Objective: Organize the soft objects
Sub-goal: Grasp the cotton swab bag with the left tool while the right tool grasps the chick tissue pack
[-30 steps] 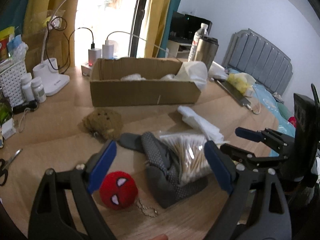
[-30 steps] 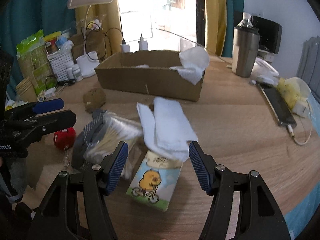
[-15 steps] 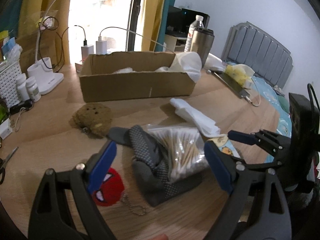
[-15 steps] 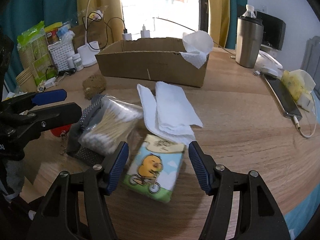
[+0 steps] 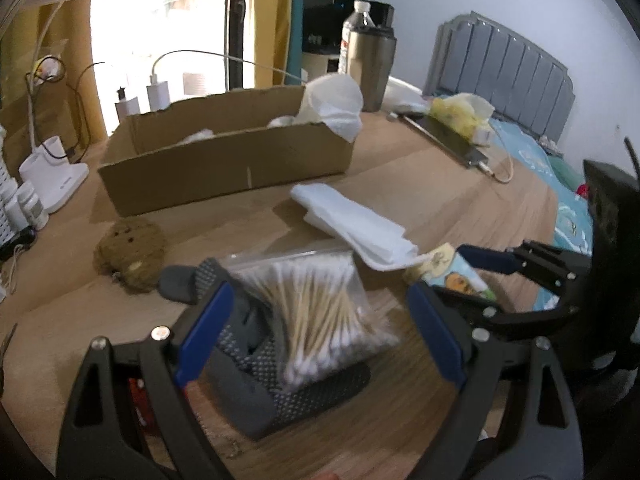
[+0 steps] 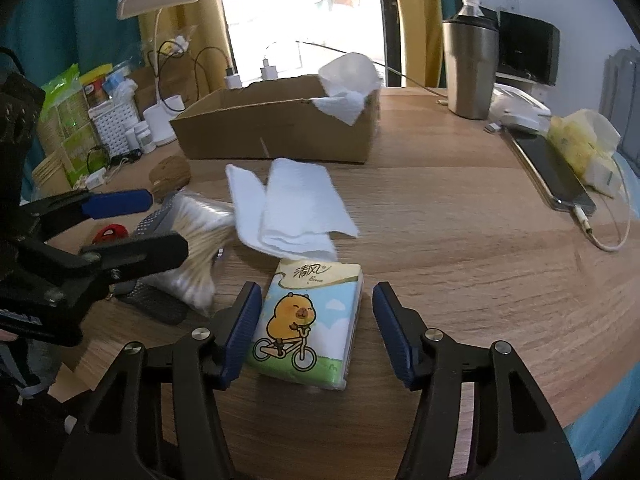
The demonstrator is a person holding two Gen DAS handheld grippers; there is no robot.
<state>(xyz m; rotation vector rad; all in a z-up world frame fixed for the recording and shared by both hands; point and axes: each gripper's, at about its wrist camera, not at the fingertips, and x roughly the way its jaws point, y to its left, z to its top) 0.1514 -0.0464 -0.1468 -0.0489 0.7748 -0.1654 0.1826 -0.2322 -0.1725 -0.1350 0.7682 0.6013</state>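
Note:
My left gripper (image 5: 316, 336) is open, its jaws standing either side of a clear bag of cotton swabs (image 5: 316, 312) that lies on a grey dotted sock (image 5: 280, 384). My right gripper (image 6: 316, 336) is open around a tissue pack with a cartoon animal on a bicycle (image 6: 308, 320), not touching it. A folded white cloth (image 6: 292, 208) lies partly over the pack's far end. A brown plush (image 5: 130, 248) sits to the left. A red plush (image 6: 110, 233) is mostly hidden. An open cardboard box (image 5: 224, 156) holds white tissues.
A steel tumbler (image 6: 470, 68) and water bottle stand behind the box. A phone on a cable (image 6: 552, 176) and yellow tissue pack (image 6: 580, 144) lie at the right edge. A desk lamp (image 6: 160, 4), a white basket (image 6: 114, 128) and chargers crowd the far left.
Both grippers have moved forward and lower. The left one now straddles the swab bag, hiding the red plush. The right one now straddles the tissue pack. Both stay open.

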